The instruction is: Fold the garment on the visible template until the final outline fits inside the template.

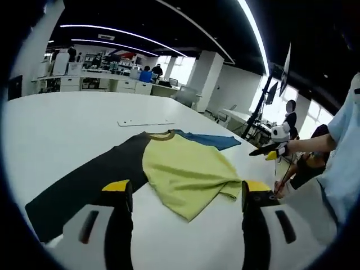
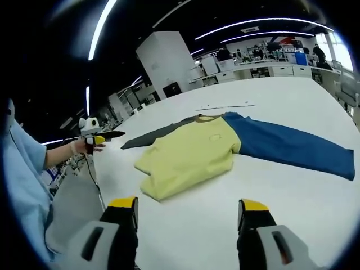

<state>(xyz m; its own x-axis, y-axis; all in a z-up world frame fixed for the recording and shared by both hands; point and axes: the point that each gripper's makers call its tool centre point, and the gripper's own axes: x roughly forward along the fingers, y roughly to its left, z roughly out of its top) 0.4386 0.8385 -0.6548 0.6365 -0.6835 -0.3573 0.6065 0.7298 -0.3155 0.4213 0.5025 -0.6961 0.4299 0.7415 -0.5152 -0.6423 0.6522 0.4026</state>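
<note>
The garment, a shirt with a yellow-green body, one dark sleeve and one blue sleeve, lies flat on the white table, its long axis running sleeve tip to sleeve tip across both views. No template outline is discernible. The left gripper hovers with jaws spread wide and empty just short of the hem, the dark sleeve on its side. The right gripper is likewise wide and empty, the blue sleeve stretching away on its side. Each sleeve probably folds inward from its nearer gripper.
</note>
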